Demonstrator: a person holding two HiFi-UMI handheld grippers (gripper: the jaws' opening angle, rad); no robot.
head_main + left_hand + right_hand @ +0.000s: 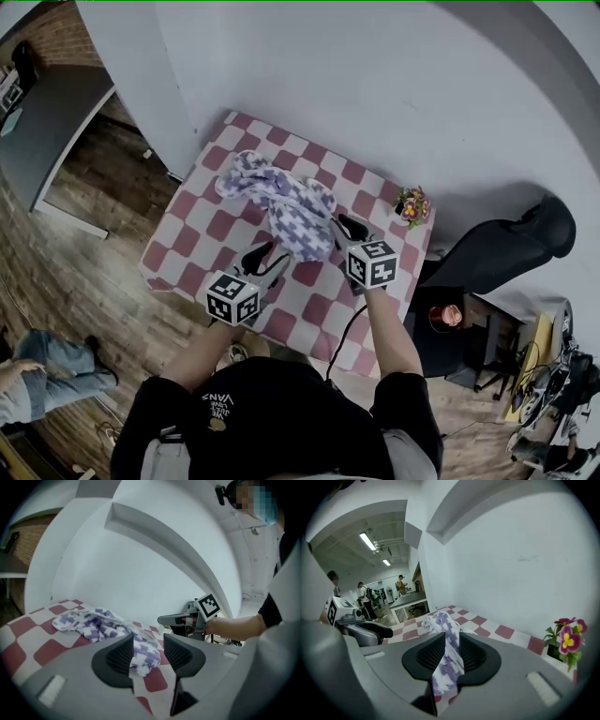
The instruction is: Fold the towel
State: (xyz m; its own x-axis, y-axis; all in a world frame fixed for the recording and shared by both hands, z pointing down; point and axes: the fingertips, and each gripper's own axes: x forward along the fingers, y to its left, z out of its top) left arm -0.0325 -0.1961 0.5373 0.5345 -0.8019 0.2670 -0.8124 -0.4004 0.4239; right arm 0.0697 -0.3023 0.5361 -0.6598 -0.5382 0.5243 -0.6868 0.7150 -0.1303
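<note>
A crumpled purple-and-white patterned towel (281,202) lies on the table with the red-and-white check cloth (202,220). My right gripper (339,230) is at the towel's near right end. In the right gripper view it (451,651) is shut on a strip of the towel (449,660), which runs out between the pads toward the heap. My left gripper (272,255) is just short of the towel's near end, with its jaws apart. In the left gripper view it (147,651) stands open, the towel's (101,623) tip shows in the gap untouched, and the right gripper (180,619) is beyond.
A small pot of flowers (411,206) stands at the table's far right corner, also in the right gripper view as the flowers (566,639). A white wall runs behind the table. A black chair (506,248) is to the right, a dark desk (47,122) far left.
</note>
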